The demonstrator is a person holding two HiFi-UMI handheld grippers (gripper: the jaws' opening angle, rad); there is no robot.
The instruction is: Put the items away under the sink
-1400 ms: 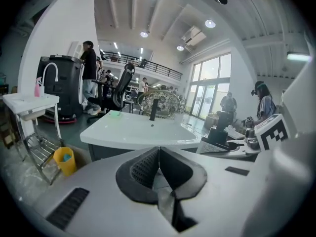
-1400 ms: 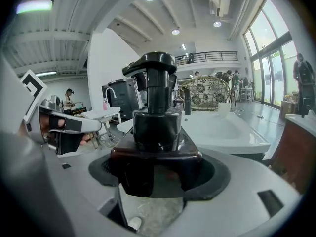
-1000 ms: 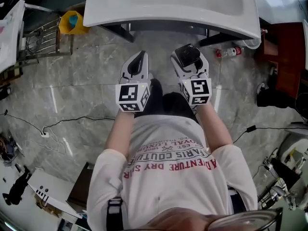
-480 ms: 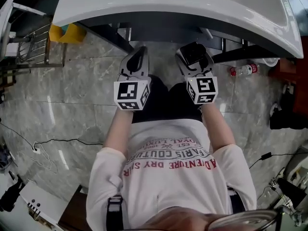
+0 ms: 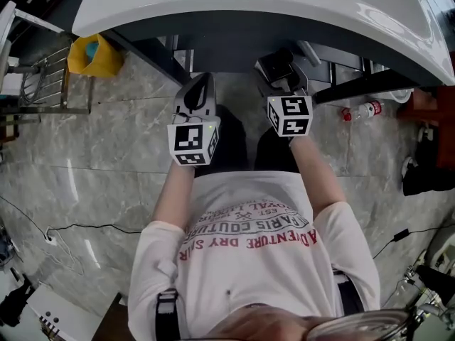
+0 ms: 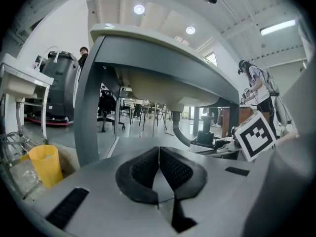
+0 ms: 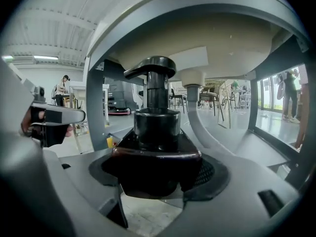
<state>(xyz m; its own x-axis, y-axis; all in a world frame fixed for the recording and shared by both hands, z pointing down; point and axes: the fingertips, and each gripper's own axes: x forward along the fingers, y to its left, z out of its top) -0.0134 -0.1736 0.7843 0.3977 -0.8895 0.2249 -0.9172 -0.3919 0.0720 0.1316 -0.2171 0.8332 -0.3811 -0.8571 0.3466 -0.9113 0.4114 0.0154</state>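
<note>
Since a second ago, the right gripper [image 5: 281,77] and left gripper [image 5: 198,91] have advanced toward the sink [image 5: 234,6]. The right gripper pinches a dark pump bottle [image 7: 157,132] just beneath the sink's front rim. The left gripper's jaws are pressed together on nothing, just short of that rim.

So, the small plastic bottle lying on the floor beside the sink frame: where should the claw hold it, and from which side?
Take the plastic bottle around its middle, from above, jaws across its length. It lies on its side on the floor, so probably only its upper side is free. The left claw is shut and empty, so it could do this.
</note>
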